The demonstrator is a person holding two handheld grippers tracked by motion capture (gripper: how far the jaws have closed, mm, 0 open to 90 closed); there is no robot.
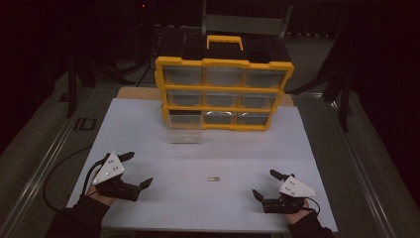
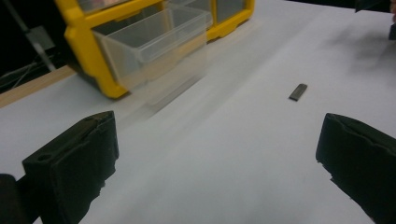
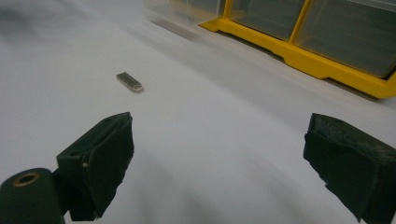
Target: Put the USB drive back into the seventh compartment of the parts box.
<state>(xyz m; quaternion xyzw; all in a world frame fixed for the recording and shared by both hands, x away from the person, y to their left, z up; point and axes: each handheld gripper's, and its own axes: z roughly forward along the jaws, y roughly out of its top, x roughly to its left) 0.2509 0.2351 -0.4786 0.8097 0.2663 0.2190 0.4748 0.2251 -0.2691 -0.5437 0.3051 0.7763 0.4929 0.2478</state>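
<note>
A small flat metal piece (image 1: 213,178) lies on the white table top (image 1: 198,208) between my two grippers; it also lies ahead in the left gripper view (image 2: 298,91) and the right gripper view (image 3: 130,81). A yellow drawer cabinet (image 1: 224,91) stands at the back, its bottom-left clear drawer (image 1: 184,135) pulled out. That drawer (image 2: 154,39) looks empty. My left gripper (image 1: 140,169) rests open at the front left, holding nothing. My right gripper (image 1: 265,184) is open at the front right, also bare. Both are well apart from the metal piece.
The cabinet has a yellow handle (image 1: 225,41) on top and clear closed drawers (image 3: 345,32). A cable (image 1: 59,168) trails off the table's left side. Metal rails (image 1: 39,163) border the table; dark surroundings lie beyond.
</note>
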